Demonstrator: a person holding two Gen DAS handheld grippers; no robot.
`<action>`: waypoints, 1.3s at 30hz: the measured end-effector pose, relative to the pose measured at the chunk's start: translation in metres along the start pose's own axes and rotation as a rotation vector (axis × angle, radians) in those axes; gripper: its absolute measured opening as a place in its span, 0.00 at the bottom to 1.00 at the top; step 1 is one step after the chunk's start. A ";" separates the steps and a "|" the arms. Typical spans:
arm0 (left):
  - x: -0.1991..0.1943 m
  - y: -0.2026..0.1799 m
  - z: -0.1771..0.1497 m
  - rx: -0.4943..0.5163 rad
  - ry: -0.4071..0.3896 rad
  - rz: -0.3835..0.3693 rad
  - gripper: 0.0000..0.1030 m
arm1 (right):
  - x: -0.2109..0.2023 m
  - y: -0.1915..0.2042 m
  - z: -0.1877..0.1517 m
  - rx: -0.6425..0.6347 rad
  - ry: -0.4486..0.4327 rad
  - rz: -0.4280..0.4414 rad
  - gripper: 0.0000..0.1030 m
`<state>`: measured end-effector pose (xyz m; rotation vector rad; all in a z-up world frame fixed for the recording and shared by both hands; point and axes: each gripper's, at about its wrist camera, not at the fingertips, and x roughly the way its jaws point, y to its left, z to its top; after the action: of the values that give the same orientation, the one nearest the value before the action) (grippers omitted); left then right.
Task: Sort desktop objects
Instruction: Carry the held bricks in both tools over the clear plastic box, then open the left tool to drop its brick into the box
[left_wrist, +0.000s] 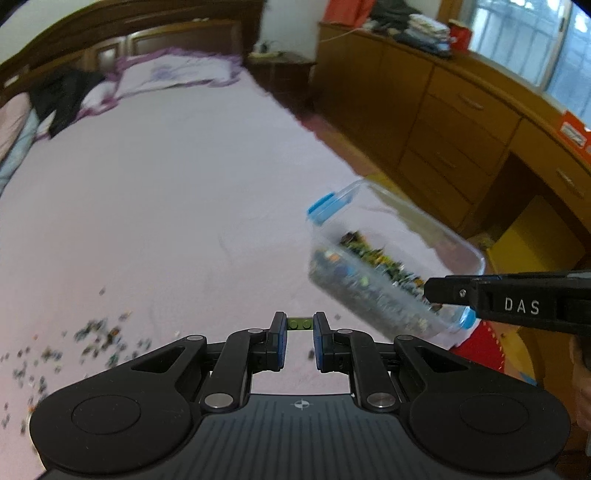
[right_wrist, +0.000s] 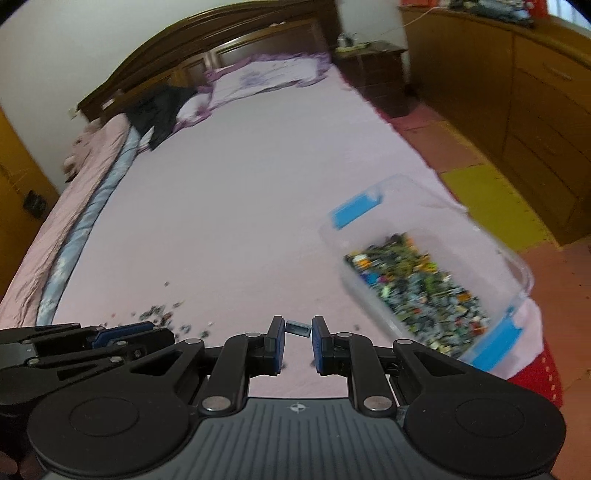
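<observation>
Bricks, small and mixed in colour, half fill a clear plastic box (right_wrist: 428, 273) with blue clips, which sits near the right edge of the pink bed (right_wrist: 240, 206). More loose bricks (left_wrist: 92, 339) lie scattered to the left on the sheet. The left gripper (left_wrist: 300, 326) pinches a green brick (left_wrist: 300, 324); the right gripper (right_wrist: 298, 328) pinches a dark grey-blue piece (right_wrist: 297, 328).

Pink bed (right_wrist: 258, 177) bears scattered bricks (right_wrist: 162, 314), clear bin (right_wrist: 513, 258), pillow (right_wrist: 266, 75).
</observation>
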<state>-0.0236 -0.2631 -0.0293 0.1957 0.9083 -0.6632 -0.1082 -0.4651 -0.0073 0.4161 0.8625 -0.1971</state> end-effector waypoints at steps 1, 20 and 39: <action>0.005 -0.002 0.003 0.015 -0.003 -0.002 0.16 | 0.000 -0.003 0.001 0.006 -0.009 -0.008 0.17; 0.060 -0.069 0.055 0.042 0.054 0.019 0.16 | 0.020 -0.102 0.028 0.057 0.010 -0.007 0.17; 0.115 -0.129 0.069 0.061 0.118 0.063 0.19 | 0.047 -0.188 0.030 0.107 0.063 -0.008 0.17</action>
<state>-0.0061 -0.4453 -0.0622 0.3195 0.9920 -0.6263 -0.1202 -0.6473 -0.0779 0.5213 0.9179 -0.2389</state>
